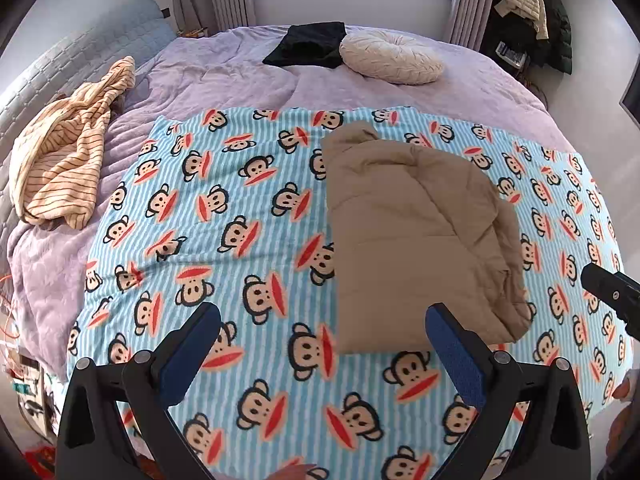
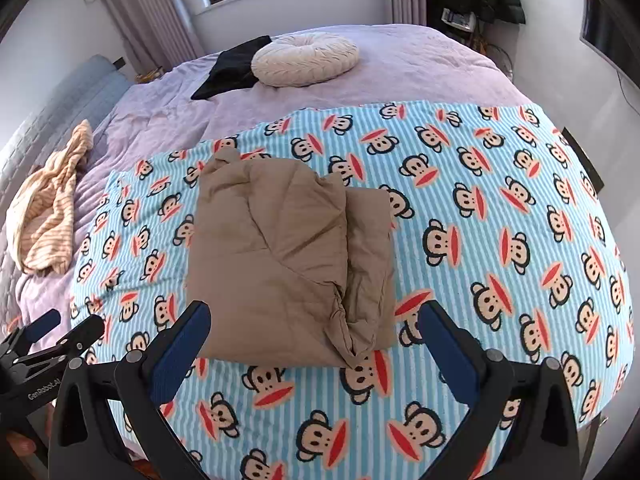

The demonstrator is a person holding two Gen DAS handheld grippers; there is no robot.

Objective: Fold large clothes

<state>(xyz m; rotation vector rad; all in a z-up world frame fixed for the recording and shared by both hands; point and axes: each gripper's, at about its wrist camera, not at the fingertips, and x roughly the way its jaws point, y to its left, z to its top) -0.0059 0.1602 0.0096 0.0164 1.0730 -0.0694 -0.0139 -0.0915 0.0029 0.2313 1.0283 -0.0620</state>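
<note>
A tan padded jacket (image 1: pixel 416 232) lies folded into a compact rectangle on the blue striped monkey-print blanket (image 1: pixel 224 216); it also shows in the right wrist view (image 2: pixel 280 256). My left gripper (image 1: pixel 322 320) is open and empty, hovering over the blanket just left of the jacket's near edge. My right gripper (image 2: pixel 314 320) is open and empty, with the jacket's near edge between its fingers but apart from them. The left gripper shows at the lower left of the right wrist view (image 2: pixel 60 330). The right gripper's tip shows at the right edge of the left wrist view (image 1: pixel 612 292).
The blanket covers a lilac bed (image 1: pixel 224 68). A cream and orange striped garment (image 1: pixel 68 152) lies crumpled at the left. A folded black garment (image 1: pixel 308 44) and a round cream cushion (image 1: pixel 390 58) lie at the far side. Coats (image 1: pixel 536 20) hang at the far right.
</note>
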